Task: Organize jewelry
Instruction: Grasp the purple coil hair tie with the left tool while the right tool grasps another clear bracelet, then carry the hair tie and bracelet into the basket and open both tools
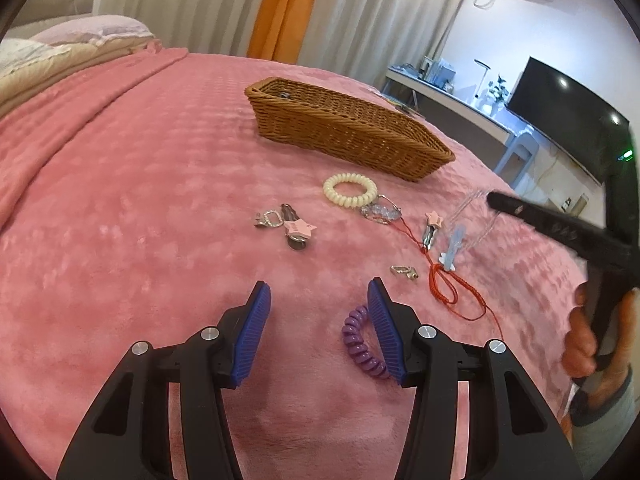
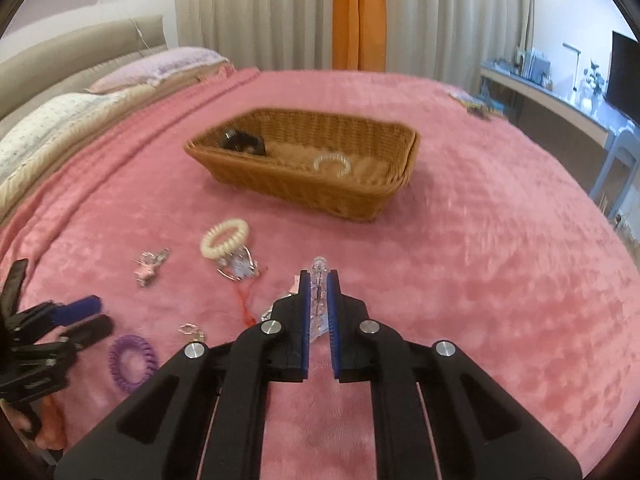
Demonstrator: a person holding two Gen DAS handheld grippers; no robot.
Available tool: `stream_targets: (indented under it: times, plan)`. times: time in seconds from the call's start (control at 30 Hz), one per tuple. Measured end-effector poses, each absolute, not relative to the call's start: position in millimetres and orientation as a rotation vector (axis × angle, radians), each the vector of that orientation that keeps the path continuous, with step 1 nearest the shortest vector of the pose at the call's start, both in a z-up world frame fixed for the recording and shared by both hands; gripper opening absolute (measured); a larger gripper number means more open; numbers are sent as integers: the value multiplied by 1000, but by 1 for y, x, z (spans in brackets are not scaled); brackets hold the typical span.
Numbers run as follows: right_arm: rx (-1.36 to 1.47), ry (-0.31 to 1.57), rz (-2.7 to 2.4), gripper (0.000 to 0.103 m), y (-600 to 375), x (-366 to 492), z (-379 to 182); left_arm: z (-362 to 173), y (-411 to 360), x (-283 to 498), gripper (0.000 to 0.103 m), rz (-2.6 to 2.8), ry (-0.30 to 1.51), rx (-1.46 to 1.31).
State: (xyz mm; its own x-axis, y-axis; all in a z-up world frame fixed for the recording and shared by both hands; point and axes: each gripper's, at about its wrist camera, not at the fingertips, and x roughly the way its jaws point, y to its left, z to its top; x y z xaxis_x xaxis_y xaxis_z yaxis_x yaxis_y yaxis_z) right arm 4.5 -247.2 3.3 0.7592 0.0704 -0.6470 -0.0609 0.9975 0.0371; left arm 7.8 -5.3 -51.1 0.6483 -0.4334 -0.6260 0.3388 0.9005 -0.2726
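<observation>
The right gripper (image 2: 319, 280) is pinching a clear hair clip (image 2: 319, 270) just above the pink blanket (image 2: 480, 280), so it looks ready to carry it over the basket (image 2: 320, 196) and drop it, while the left gripper (image 1: 318, 294) hangs spread beside the purple hair tie (image 1: 360, 340).

Soft, even daylight filters through the pale pleated curtains (image 2: 256, 12) at the far side, leaving only faint shadows. Fisheye bending curves both views, with dark vignetted corners. The right wrist view is motion-blurred, smearing the brown woven wicker basket (image 2: 320, 196); ceiling lights glare on the black television screen (image 1: 560, 108).
</observation>
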Motion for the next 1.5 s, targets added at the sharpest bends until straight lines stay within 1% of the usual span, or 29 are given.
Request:
stream_targets:
  times: [0.13, 0.37, 0.6, 0.67, 0.73, 0.77, 0.8, 1.0, 1.07, 1.1, 1.13, 1.17, 1.2, 1.23, 1.27, 1.5]
  plan:
    - [15, 722, 43, 6, -259, -10, 2, -53, -12, 9, 49, -439, 779, -98]
    - [185, 894, -5, 6, -312, -23, -46, -58, -23, 9, 49, -423, 825, -36]
    - [149, 921, -14, 8, -316, -40, -56, -58, -34, 1, 49, -432, 844, 17]
    - [145, 917, -5, 16, -319, -42, -54, -58, -37, -2, 49, -433, 851, 27]
    - [129, 901, -25, 41, -321, -43, -51, -58, -39, -4, 49, -428, 856, 36]
    - [126, 891, -29, 44, -322, -42, -49, -58, -40, -4, 49, -428, 857, 40]
    - [121, 880, -33, 45, -324, -41, -46, -58, -40, -4, 50, -428, 858, 41]
    - [62, 913, -27, 44, -316, -20, -54, -58, -42, -3, 49, -416, 863, 53]
    - [16, 916, -46, 44, -309, -17, -58, -58, -45, -3, 47, -402, 863, 71]
    - [-9, 910, -54, 38, -305, -17, -59, -58, -46, -4, 42, -395, 862, 78]
    - [-22, 907, -51, 29, -302, -18, -59, -58, -47, -4, 39, -388, 859, 85]
    - [-38, 907, -40, 25, -298, -18, -59, -58, -47, -6, 31, -384, 855, 92]
    - [-51, 909, -33, 18, -294, -18, -59, -58, -48, -6, 18, -384, 850, 96]
    - [-71, 906, -33, 9, -291, -19, -59, -57, -49, -8, 12, -386, 844, 101]
    - [-85, 902, -34, 6, -288, -19, -59, -56, -48, -9, 11, -385, 839, 102]
    - [-71, 848, -6, 6, -277, -29, -38, -41, -40, -15, 10, -412, 784, 44]
